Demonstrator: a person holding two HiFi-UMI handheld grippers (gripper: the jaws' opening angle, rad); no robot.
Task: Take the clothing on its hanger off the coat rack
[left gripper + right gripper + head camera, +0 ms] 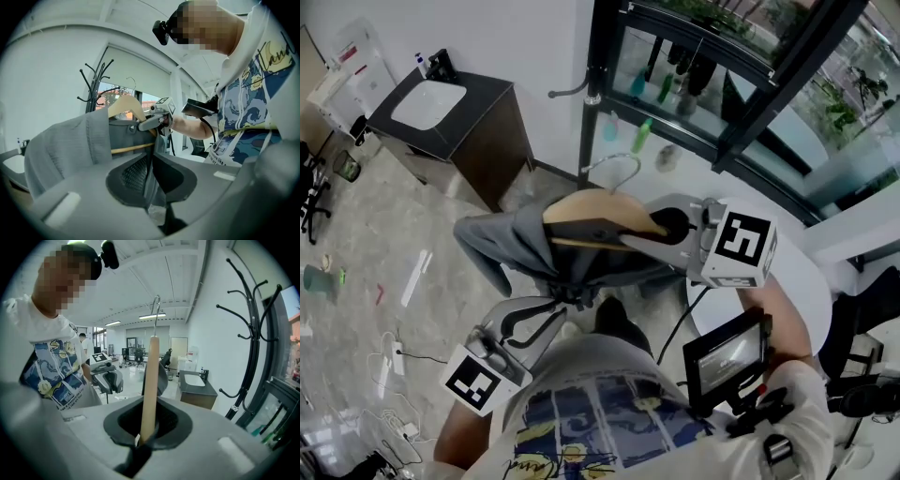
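A wooden hanger (600, 211) carries a grey garment (502, 239) in mid-air, and its metal hook (617, 167) hangs free of the black coat rack (595, 84). My right gripper (664, 225) is shut on the hanger's right end. In the right gripper view the wooden hanger (149, 380) runs up out of the right gripper (143, 434) to the hook (156, 310), with the coat rack (253, 343) off to the right. My left gripper (555, 305) is shut on the garment's lower fold. The cloth (149, 178) is pinched in the left gripper (151, 176).
A dark cabinet with a white sink (441, 103) stands at the back left. Behind the rack is a glass wall with bottles (642, 136). A round white table (811, 281) is at the right. Cables (394, 361) lie on the floor at the left.
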